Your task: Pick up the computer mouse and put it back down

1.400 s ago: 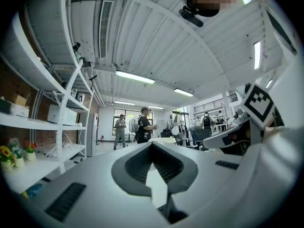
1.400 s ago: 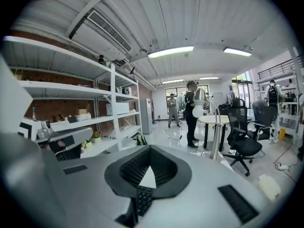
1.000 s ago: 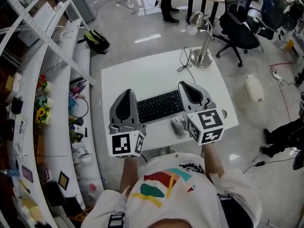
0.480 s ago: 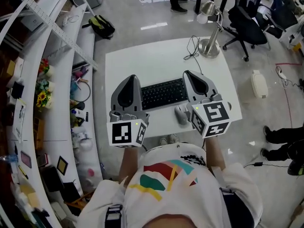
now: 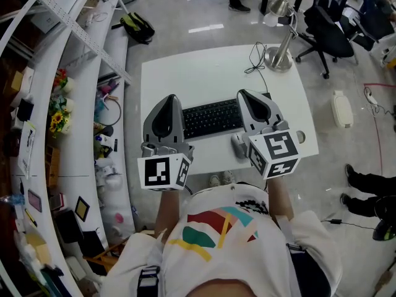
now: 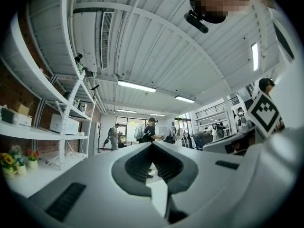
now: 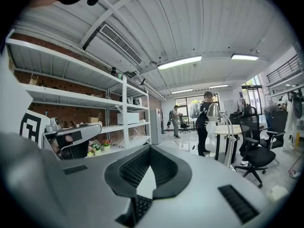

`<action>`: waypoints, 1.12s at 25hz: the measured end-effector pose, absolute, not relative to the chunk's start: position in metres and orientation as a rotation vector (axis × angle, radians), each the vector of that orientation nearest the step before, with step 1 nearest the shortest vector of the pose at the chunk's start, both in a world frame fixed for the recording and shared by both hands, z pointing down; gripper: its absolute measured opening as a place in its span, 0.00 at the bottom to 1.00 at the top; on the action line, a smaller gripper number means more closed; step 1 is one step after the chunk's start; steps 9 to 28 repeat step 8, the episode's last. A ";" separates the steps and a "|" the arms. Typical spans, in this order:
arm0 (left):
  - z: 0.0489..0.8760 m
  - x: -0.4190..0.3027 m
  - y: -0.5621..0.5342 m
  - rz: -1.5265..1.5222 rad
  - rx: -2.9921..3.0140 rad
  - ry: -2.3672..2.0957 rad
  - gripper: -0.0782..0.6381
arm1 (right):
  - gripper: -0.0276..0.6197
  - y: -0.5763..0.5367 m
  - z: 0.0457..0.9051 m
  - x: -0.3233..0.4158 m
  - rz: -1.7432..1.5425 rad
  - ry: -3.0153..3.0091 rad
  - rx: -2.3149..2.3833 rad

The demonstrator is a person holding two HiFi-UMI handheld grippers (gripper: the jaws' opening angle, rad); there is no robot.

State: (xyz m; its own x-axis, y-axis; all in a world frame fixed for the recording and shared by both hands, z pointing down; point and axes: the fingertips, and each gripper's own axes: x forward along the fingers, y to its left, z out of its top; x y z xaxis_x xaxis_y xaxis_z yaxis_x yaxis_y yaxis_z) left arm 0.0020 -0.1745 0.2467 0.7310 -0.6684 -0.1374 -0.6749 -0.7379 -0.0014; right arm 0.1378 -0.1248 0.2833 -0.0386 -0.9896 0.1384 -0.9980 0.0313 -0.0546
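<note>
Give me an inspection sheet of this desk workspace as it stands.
Surface: white table, no spills seen.
Job's things: grey mouse lying on the table by the right end of the black keyboard, not held.
Clutter: desk lamp at the far right corner.
Grippers: left gripper and right gripper both shut and empty, flanking the keyboard.
Cables: lamp cord looped on the table.
Surroundings: shelving on the left, office chair, people standing beyond.

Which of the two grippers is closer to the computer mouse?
The right gripper: the mouse lies just beside it, while the left gripper is at the keyboard's far end.
</note>
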 end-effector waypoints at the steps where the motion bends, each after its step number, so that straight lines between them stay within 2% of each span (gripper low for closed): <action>1: 0.248 0.002 -0.174 0.194 -2.876 1.117 0.17 | 0.06 -0.124 0.284 0.138 0.210 -2.214 2.134; 28: 0.251 0.003 -0.172 0.194 -2.875 1.142 0.17 | 0.06 -0.120 0.288 0.142 0.232 -2.226 2.139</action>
